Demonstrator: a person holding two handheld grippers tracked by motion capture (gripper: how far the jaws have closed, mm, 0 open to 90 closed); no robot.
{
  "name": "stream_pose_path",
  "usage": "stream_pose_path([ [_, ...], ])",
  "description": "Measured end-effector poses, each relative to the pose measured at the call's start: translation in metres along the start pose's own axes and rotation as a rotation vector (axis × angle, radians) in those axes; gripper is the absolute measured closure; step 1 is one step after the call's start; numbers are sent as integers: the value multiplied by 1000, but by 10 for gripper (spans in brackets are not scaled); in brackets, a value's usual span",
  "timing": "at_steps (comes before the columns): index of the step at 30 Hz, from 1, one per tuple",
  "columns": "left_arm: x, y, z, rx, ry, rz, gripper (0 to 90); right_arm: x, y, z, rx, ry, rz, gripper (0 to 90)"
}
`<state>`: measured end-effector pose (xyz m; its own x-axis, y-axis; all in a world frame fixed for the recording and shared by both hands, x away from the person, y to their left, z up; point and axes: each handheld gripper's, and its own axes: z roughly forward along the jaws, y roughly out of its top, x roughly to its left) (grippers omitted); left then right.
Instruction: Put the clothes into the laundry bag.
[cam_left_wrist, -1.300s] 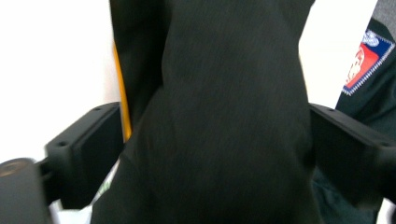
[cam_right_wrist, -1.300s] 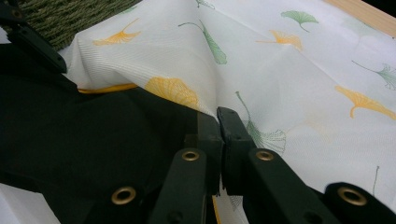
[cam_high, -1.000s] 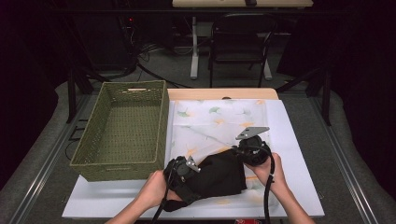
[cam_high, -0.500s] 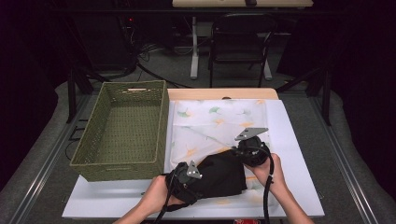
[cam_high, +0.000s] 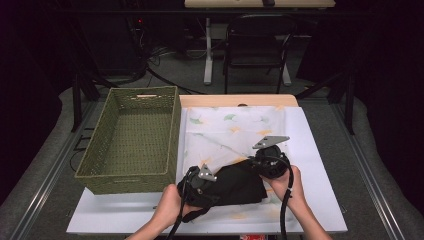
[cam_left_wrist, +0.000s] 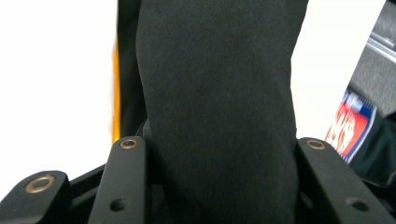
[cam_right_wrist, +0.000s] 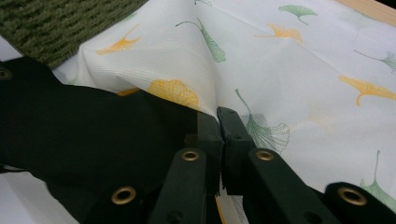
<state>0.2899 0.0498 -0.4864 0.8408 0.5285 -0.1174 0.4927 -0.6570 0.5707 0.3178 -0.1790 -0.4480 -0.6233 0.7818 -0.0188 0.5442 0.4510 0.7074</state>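
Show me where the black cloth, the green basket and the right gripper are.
black cloth (cam_high: 240, 184): high view, middle of the fabric.
green basket (cam_high: 172, 135): high view, right rim.
right gripper (cam_right_wrist: 218, 116): right gripper view, between its fingertips.

We counted one green woven basket on the white table, and one pale cloth printed with ginkgo leaves spread beside it. On that cloth lay one black garment. We counted two grippers: the left gripper and the right gripper, each carried by one hand, so two hands in all. Each gripper bore one grey three-cornered plate, two plates together, and one trailing cable, two cables together. Behind the table we counted one dark chair and one light desk top at the far edge.
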Motion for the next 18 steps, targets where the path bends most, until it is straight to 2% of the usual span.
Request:
stream_pose_path([
  [1, 1, 1, 3, -17, -6, -35, 562, 1, 0, -1, -4, 2, 3, 885],
  [2, 3, 2, 6, -21, -1, -47, 559, 1, 0, -1, -6, 3, 4, 886],
  [5, 6, -1, 17, -56, 20, -124, 550, 2, -1, -1, -2, 4, 11, 886],
  [7, 5, -1, 23, -65, 39, -140, 540, 2, -1, 0, 3, 8, 15, 886],
  [9, 5, -1, 26, -61, 39, -141, 515, 2, -2, 3, 10, 11, 12, 886],
  [10, 4, -3, 31, -41, 26, -119, 493, 2, -3, 4, 12, 11, 13, 886],
  [12, 5, -4, 32, -34, 12, -105, 423, 3, -4, 5, 19, 14, 10, 885],
  [15, 9, -7, 29, -43, -25, -116, 366, 2, -6, 4, 15, 13, 10, 886],
  [18, 10, -10, 23, -37, -25, -94, 325, 2, -8, 3, 15, 11, 9, 886],
])
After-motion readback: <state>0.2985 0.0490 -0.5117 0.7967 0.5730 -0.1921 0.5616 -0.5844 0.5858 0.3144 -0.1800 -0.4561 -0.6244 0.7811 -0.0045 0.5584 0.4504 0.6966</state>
